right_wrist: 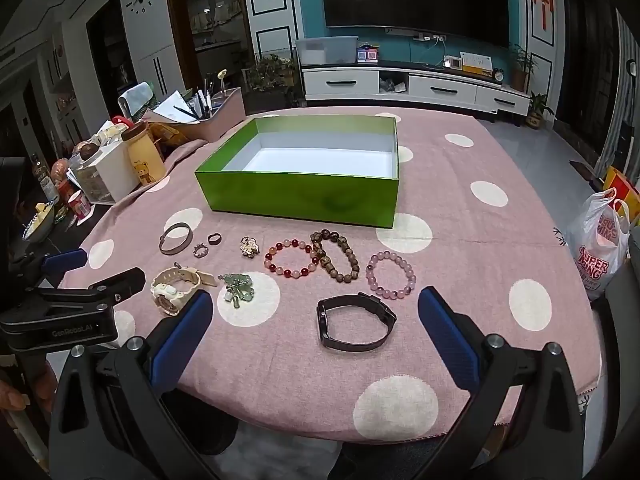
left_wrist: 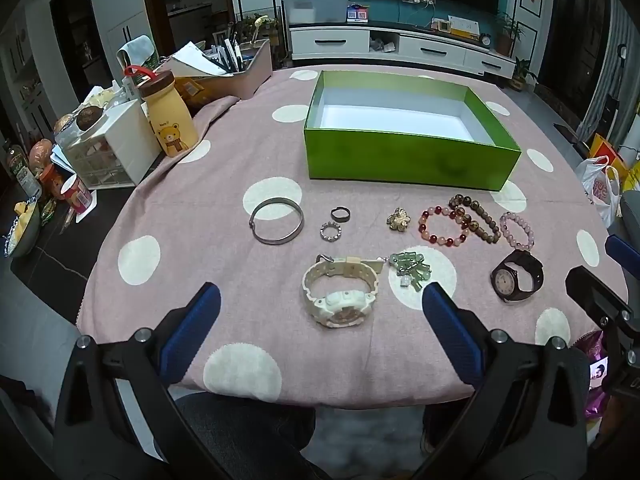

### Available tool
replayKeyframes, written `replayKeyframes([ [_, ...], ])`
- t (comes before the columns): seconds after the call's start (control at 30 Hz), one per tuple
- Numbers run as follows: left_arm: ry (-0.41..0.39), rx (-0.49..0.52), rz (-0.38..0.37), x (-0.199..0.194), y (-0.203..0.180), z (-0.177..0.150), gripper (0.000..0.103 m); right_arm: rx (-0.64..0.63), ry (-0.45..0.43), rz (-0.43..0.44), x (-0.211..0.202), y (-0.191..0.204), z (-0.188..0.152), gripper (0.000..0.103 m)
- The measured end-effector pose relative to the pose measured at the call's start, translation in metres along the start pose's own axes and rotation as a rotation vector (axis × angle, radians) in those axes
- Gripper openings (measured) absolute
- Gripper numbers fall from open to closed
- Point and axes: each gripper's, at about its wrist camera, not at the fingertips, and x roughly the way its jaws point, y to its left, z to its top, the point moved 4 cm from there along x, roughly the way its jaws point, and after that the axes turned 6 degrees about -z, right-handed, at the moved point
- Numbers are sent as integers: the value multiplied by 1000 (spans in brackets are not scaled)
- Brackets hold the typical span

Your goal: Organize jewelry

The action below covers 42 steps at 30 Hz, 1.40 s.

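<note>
An empty green box point(left_wrist: 404, 156) point(right_wrist: 296, 196) stands open on the pink dotted cloth. In front of it lie a silver bangle point(left_wrist: 277, 221), two rings point(left_wrist: 340, 213), a gold brooch point(left_wrist: 399, 220), a red bead bracelet point(left_wrist: 443, 226), a brown bead bracelet point(left_wrist: 476, 216), a pink bead bracelet point(left_wrist: 517, 230), a white watch point(left_wrist: 340, 292), green jade charms point(left_wrist: 410, 270) and a dark watch point(left_wrist: 518, 276) point(right_wrist: 354, 322). My left gripper point(left_wrist: 320, 300) is open, above the white watch. My right gripper point(right_wrist: 314, 312) is open, near the dark watch.
At the left edge stand a yellow bear bottle point(left_wrist: 170, 116), a white drawer unit point(left_wrist: 112, 152), a pen tray point(left_wrist: 236, 68) and food cups. A white plastic bag point(right_wrist: 598, 244) hangs off the table's right. The table's near edge is close to both grippers.
</note>
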Motion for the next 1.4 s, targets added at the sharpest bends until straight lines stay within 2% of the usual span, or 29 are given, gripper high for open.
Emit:
replayKeyframes([
  [1.4,-7,10,-2,-6,-5,8,101,6,-19,9,-6,-2,5,102],
])
